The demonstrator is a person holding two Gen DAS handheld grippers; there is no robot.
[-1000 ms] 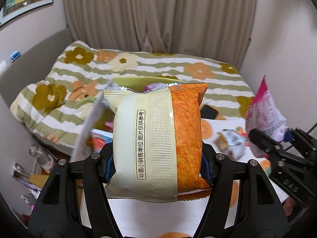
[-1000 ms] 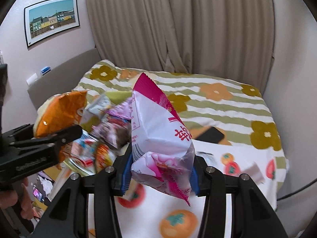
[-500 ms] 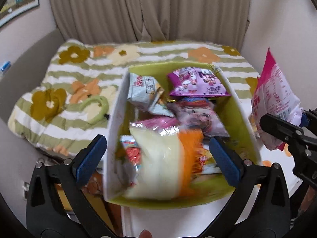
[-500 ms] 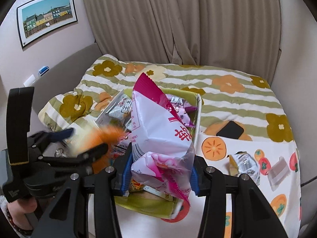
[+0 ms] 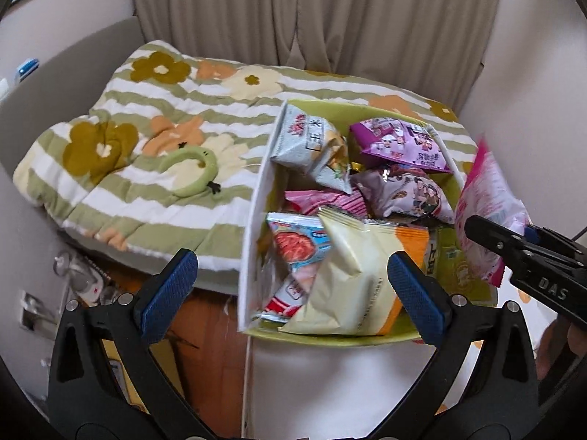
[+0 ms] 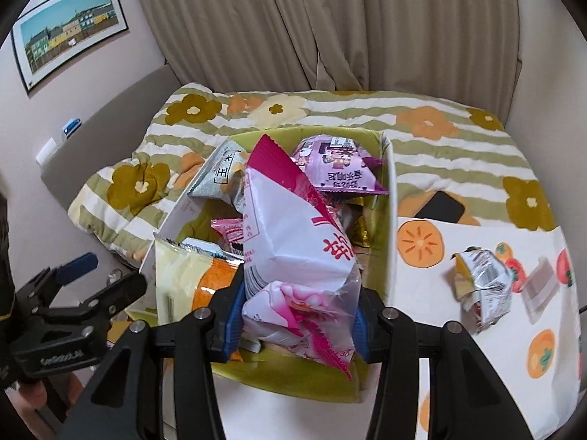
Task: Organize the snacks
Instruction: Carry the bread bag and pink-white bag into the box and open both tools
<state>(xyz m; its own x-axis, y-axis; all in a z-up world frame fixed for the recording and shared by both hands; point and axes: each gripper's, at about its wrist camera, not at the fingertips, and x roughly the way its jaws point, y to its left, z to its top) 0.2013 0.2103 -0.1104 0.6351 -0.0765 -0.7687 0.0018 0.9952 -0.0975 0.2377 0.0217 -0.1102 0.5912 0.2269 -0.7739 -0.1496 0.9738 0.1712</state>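
Observation:
A green-lined box holds several snack packs. The cream and orange pack lies at its near end, also in the right wrist view. My left gripper is open and empty just before the box; it shows in the right wrist view. My right gripper is shut on a pink and white snack bag, held over the box's near end. That bag also shows in the left wrist view.
A crumpled silver pack and a small grey wrapper lie on the persimmon-print cloth right of the box. A black phone lies on the flowered quilt. A green ring toy lies left of the box.
My left gripper opened and dropped the cream and orange pack into the box, then drew back. My right gripper carried the pink bag over the box.

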